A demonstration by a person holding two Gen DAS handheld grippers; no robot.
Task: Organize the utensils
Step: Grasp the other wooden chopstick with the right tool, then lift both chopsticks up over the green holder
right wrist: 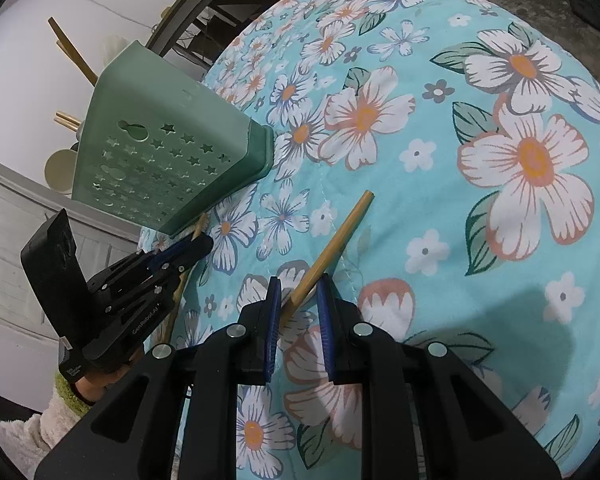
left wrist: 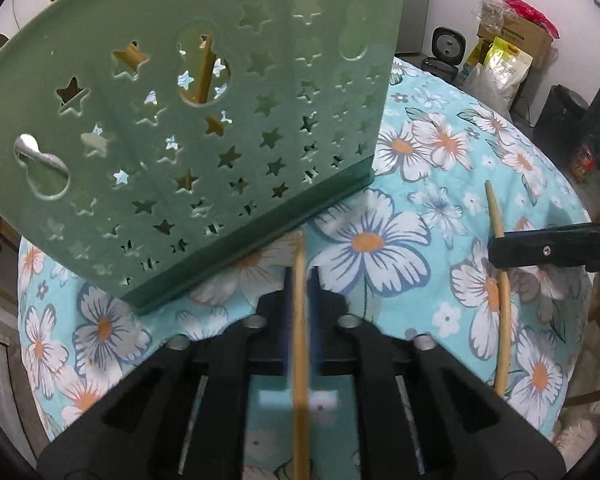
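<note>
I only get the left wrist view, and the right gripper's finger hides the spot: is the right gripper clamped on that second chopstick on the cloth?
Observer: No. The right gripper is open; the chopstick lies between its pads with a gap showing.
Operator: How full is the holder at its top?
Observer: Two pairs of chopstick ends stick out of the green holder.

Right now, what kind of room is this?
Probably a lived-in home, maybe a kitchen or dining corner: a flowery tablecloth, a green utensil holder with chopsticks, and food bags stacked by the wall.
</note>
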